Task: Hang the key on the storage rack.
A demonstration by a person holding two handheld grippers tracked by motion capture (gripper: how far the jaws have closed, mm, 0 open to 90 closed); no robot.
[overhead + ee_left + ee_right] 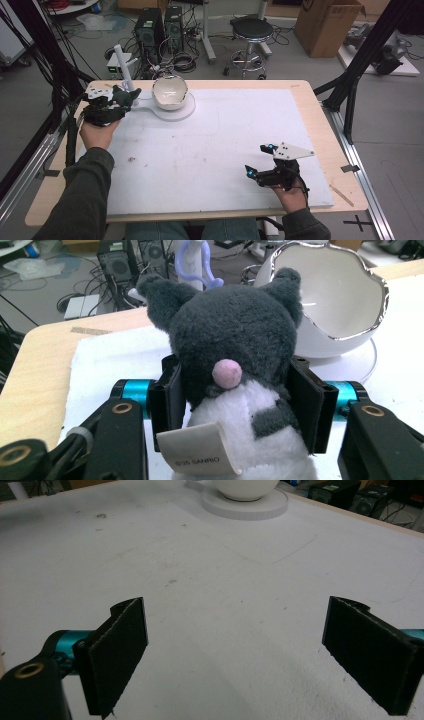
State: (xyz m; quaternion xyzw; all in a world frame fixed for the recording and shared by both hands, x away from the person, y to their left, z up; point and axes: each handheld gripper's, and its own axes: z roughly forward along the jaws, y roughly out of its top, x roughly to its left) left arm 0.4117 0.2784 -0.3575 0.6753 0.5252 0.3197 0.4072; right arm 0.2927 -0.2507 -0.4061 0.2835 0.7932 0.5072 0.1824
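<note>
While the high view looks down, the left claw [120, 97] holds a dark grey and white plush cat toy [121, 95] just beside a white eggshell-shaped ceramic bowl with a silver jagged rim [169, 92], which stands on a round white base [175, 112]; the right claw [256, 161] hovers empty, jaws wide apart, above the white-covered table [210, 145], well apart from both.

From the left gripper view, both jaws press into the toy's fuzzy sides [235, 365], bowl [335, 305] just ahead. Soft pile could slip, or its ears snag that sharp rim.

From the right gripper view, the gaping jaws frame the scuffed matte table [225, 610].
</note>
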